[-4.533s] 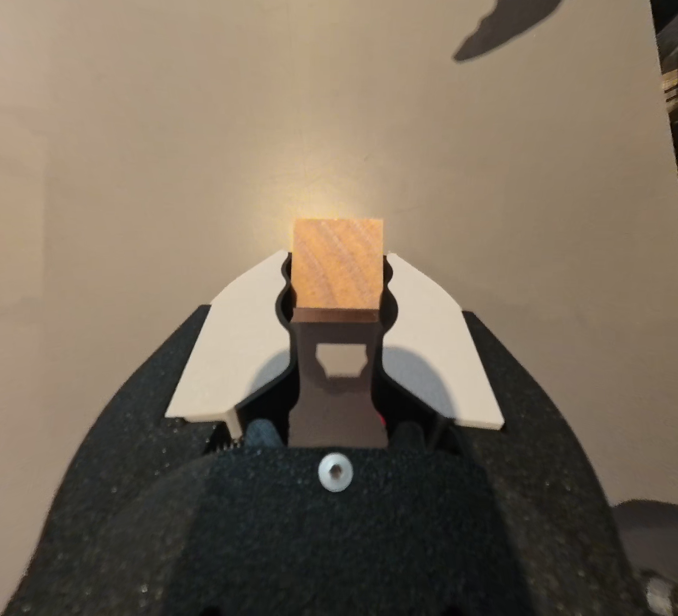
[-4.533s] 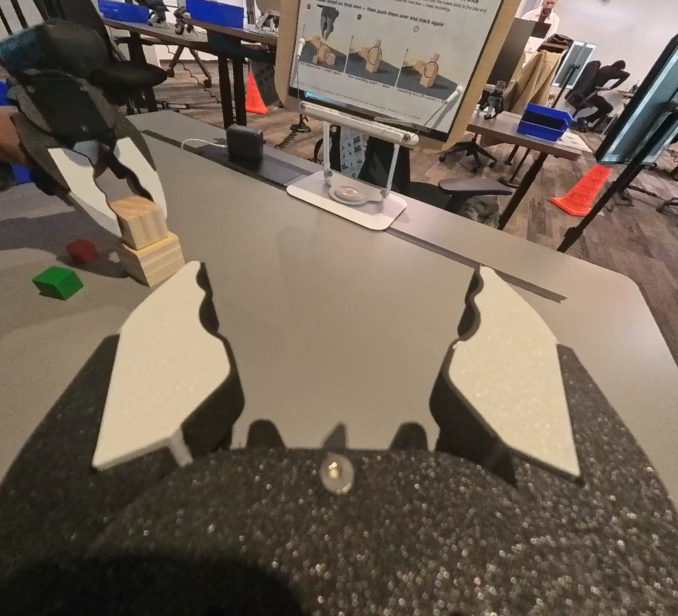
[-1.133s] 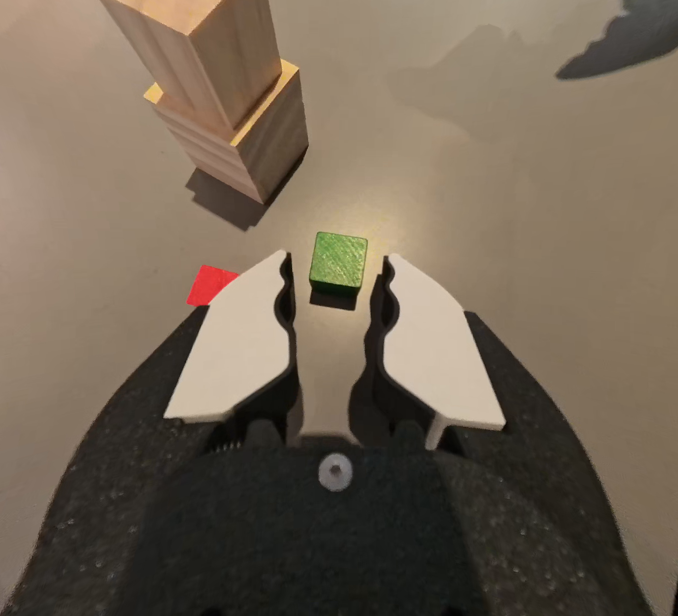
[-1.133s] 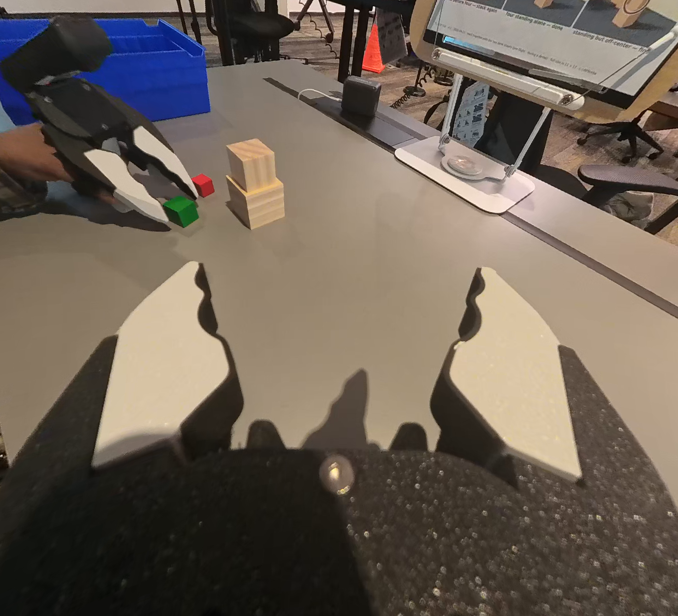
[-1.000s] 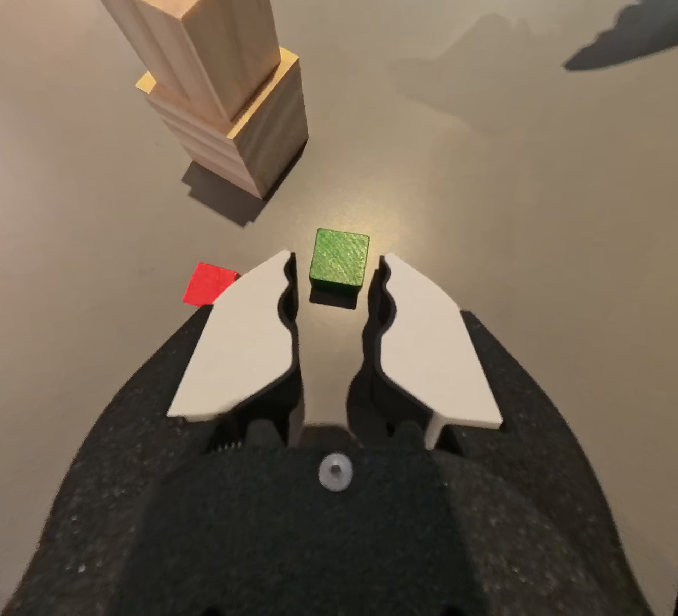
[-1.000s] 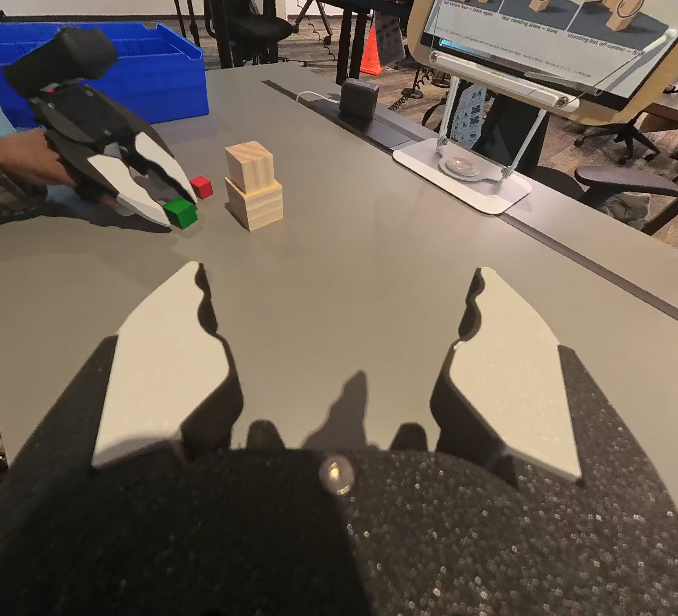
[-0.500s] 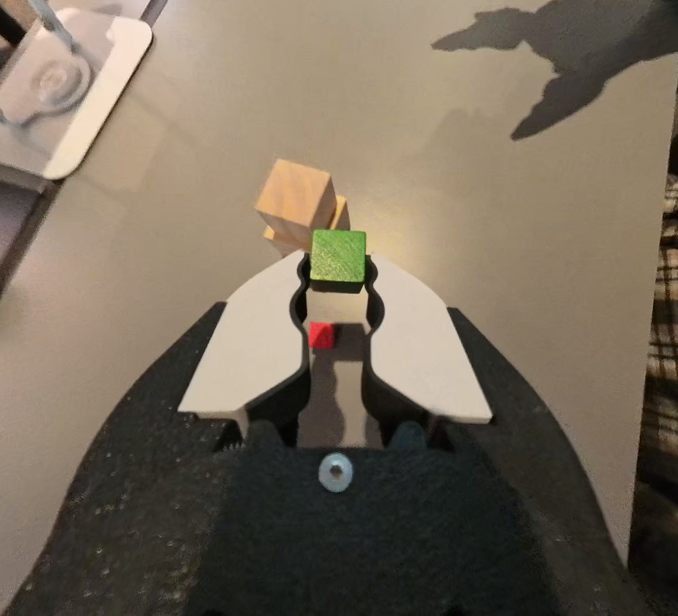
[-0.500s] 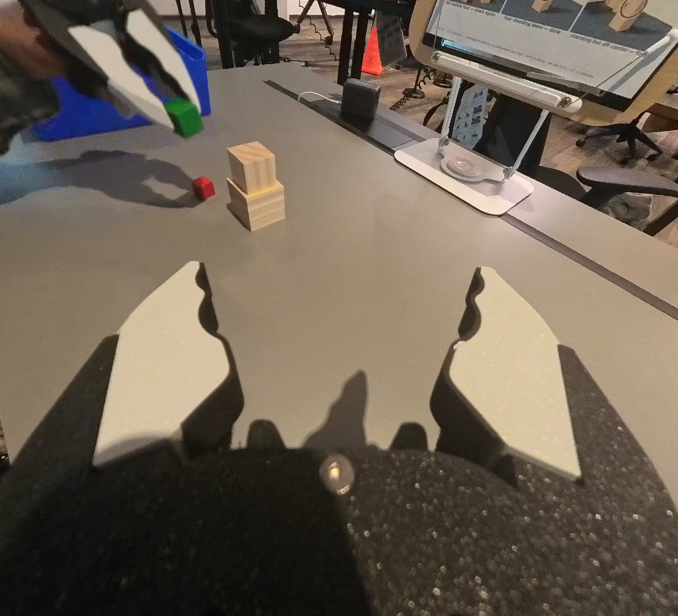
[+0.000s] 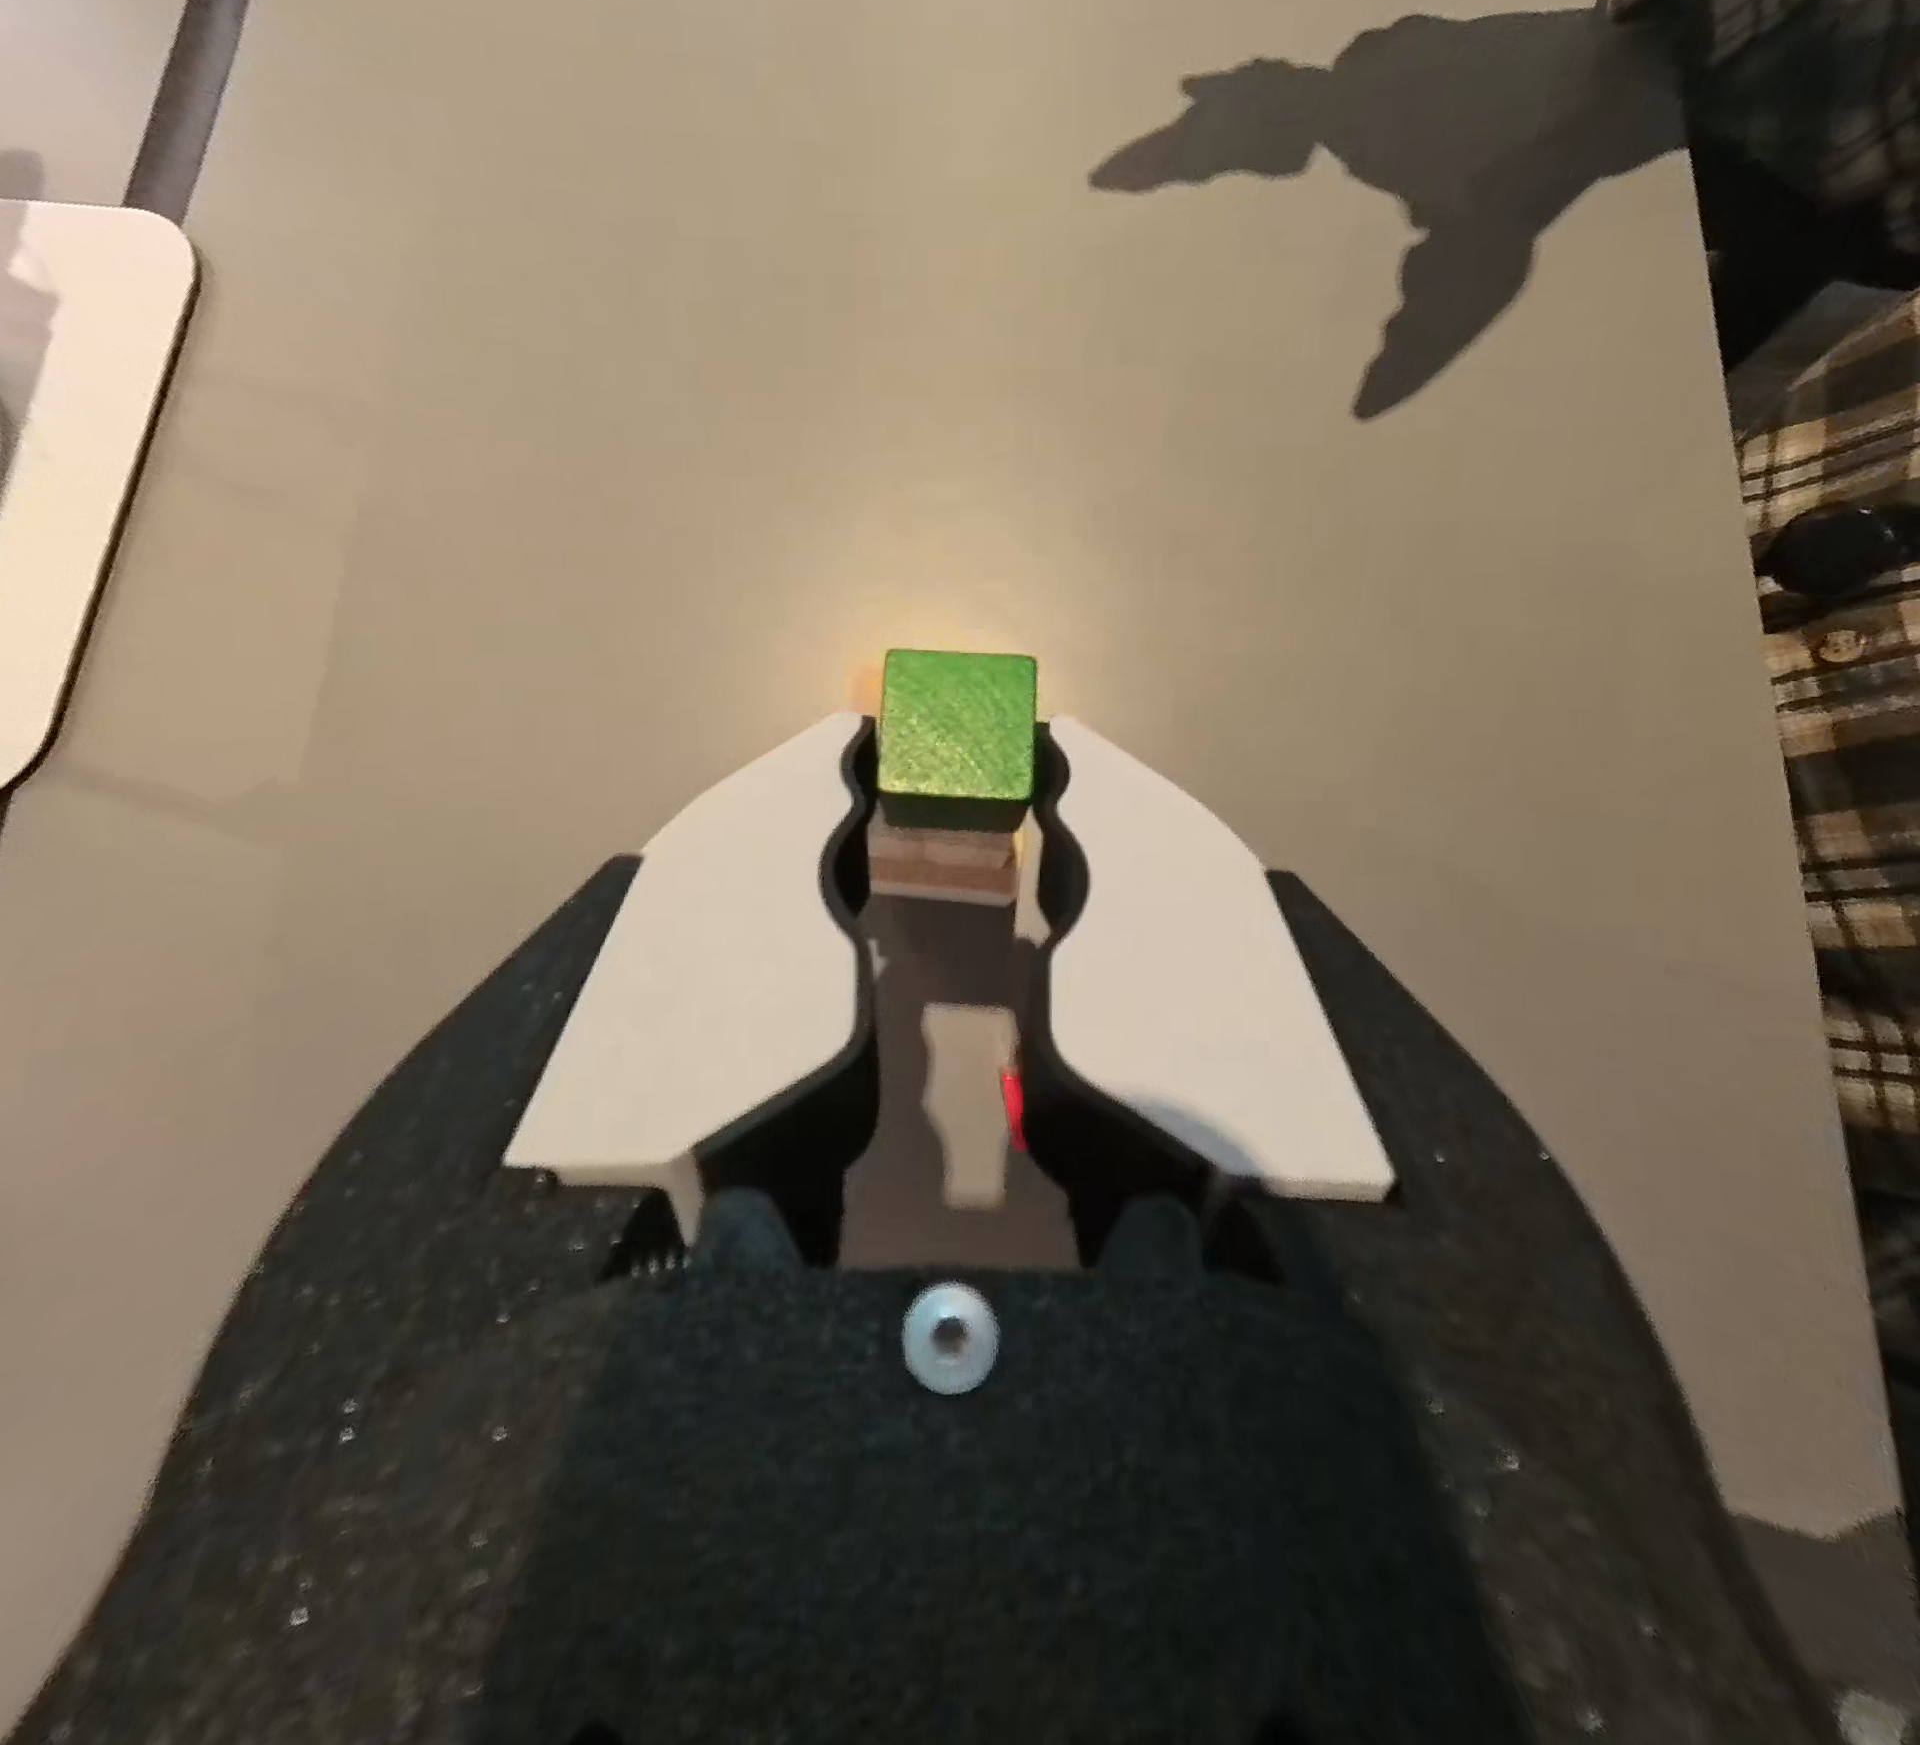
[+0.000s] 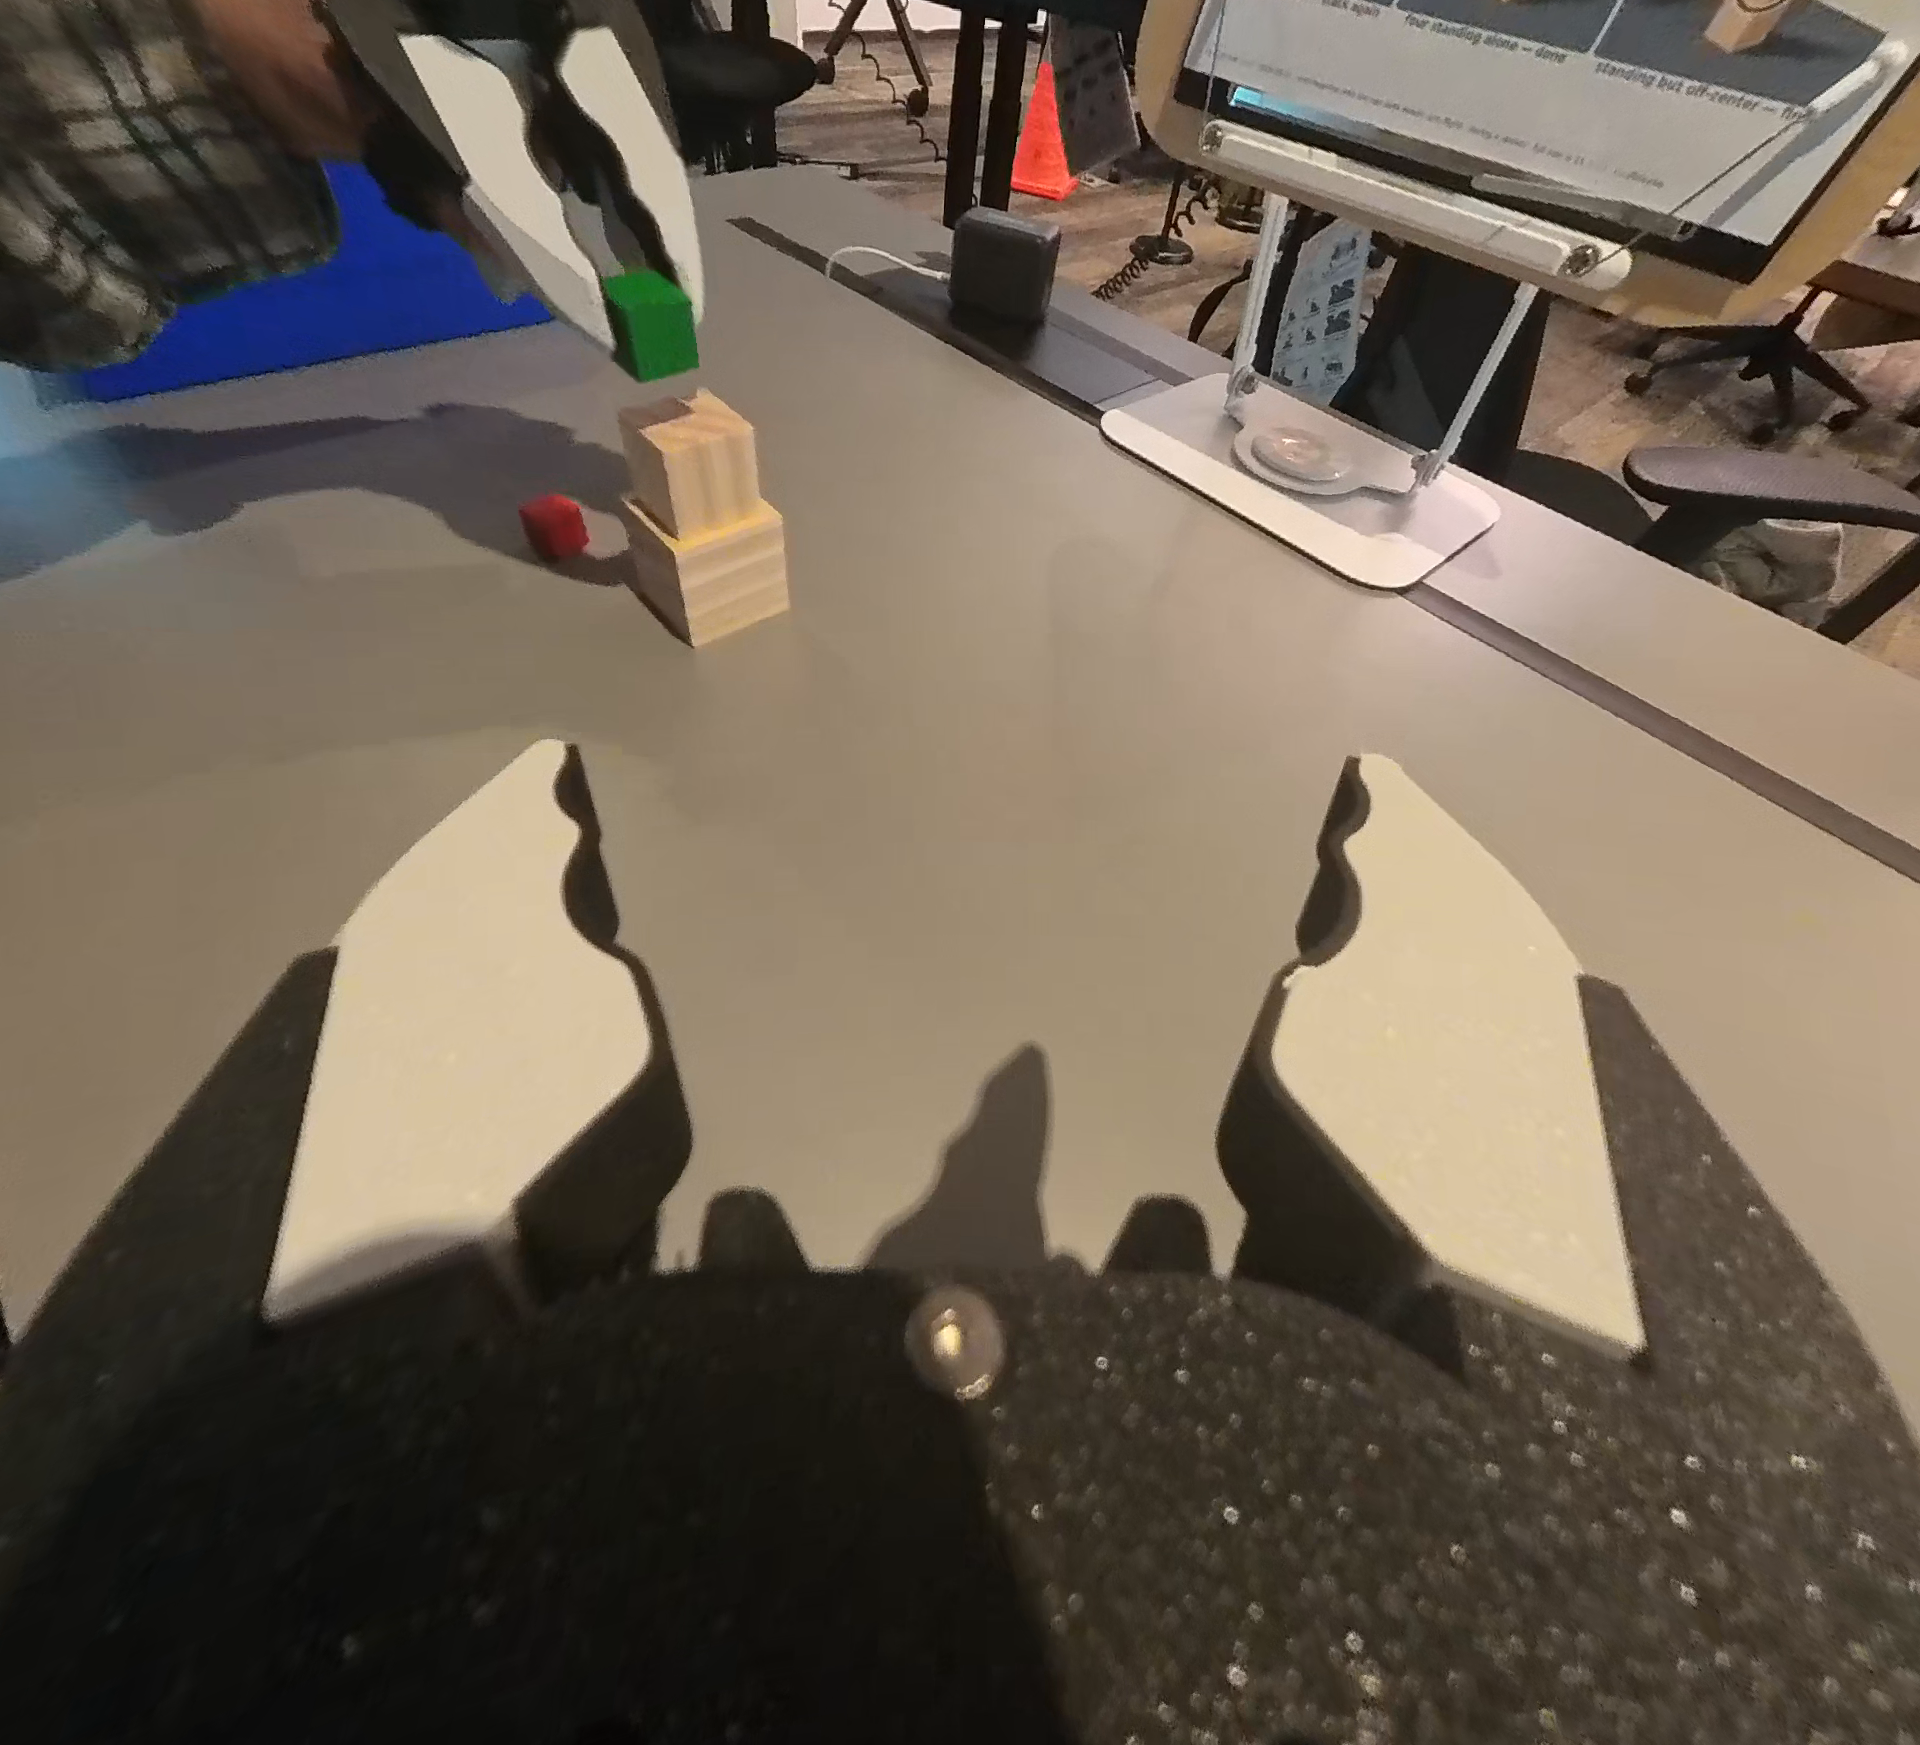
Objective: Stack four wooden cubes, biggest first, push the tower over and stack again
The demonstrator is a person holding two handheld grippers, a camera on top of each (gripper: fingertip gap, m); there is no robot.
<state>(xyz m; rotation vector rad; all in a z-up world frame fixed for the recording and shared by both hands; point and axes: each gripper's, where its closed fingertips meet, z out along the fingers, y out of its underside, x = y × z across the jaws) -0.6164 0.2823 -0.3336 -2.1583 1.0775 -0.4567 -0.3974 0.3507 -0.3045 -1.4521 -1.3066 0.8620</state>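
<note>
My left gripper (image 9: 956,734) is shut on a green cube (image 9: 958,729) and points straight down. The right wrist view shows that gripper (image 10: 639,313) holding the green cube (image 10: 650,331) just above a two-cube tower: a middle plain wooden cube (image 10: 691,469) on the biggest wooden cube (image 10: 717,568). In the left wrist view the tower is mostly hidden under the green cube. A small red cube (image 10: 554,524) lies on the grey table (image 10: 1039,656) left of the tower; a sliver of it (image 9: 1010,1108) shows between my left fingers. My right gripper (image 10: 956,874) is open and empty, low over the near table.
A white stand base (image 10: 1309,474) with a picture board (image 10: 1538,2) stands at the back right. A dark small box (image 10: 1006,261) sits on the table's cable strip. A blue bin (image 10: 312,303) lies far left. A plaid sleeve (image 10: 125,147) holds the left gripper. My hands' fingertips stand some 25 cm from each other.
My left gripper closed on the green cube, lifted it off the table and carried it over the two-cube tower. The right gripper has stayed open and nearly still.
</note>
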